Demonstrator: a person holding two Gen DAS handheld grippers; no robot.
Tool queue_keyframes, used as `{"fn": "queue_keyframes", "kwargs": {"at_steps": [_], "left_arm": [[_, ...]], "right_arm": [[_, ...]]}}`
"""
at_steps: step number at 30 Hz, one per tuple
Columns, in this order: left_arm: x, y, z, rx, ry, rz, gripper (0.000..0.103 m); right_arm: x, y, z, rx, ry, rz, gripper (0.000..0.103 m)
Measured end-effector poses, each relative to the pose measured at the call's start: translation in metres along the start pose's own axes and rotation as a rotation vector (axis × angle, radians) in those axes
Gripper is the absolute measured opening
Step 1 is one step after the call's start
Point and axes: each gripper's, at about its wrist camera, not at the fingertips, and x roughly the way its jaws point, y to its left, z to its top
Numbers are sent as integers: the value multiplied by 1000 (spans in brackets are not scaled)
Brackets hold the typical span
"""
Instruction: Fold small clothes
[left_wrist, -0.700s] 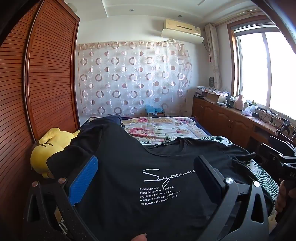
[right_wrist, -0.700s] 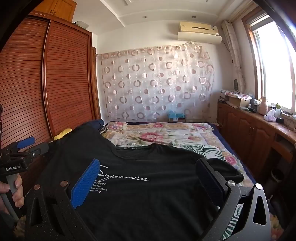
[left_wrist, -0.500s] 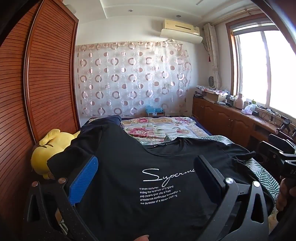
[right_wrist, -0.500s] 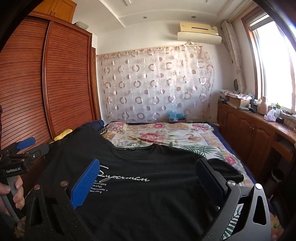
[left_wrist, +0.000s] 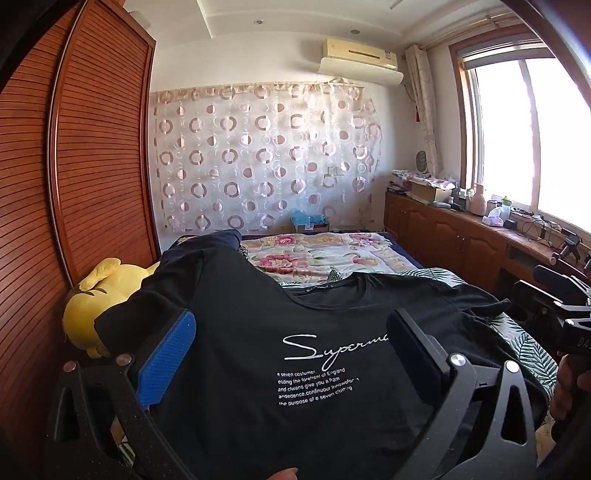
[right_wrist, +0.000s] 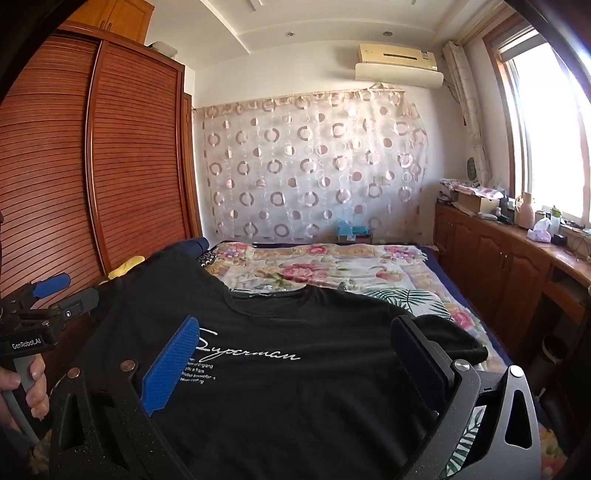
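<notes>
A black T-shirt (left_wrist: 295, 354) with white script lettering is lying spread flat, front up, on the near part of the bed (left_wrist: 325, 254), its collar pointing toward the floral quilt. The left gripper (left_wrist: 291, 354) and right gripper (right_wrist: 295, 362) are both hovering above it, jaws spread wide, gripping nothing. A yellow plush toy (left_wrist: 99, 295) is sitting beside the wooden wardrobe (left_wrist: 74, 166).
</notes>
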Motion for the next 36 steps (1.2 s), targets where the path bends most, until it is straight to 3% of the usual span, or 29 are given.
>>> {"fn": "queue_keyframes", "kwargs": {"at_steps": [36], "left_arm": [[-3,-3,1,7,-6,1,103]], "right_arm": [[1,1,0,-6,2,5,103]]}}
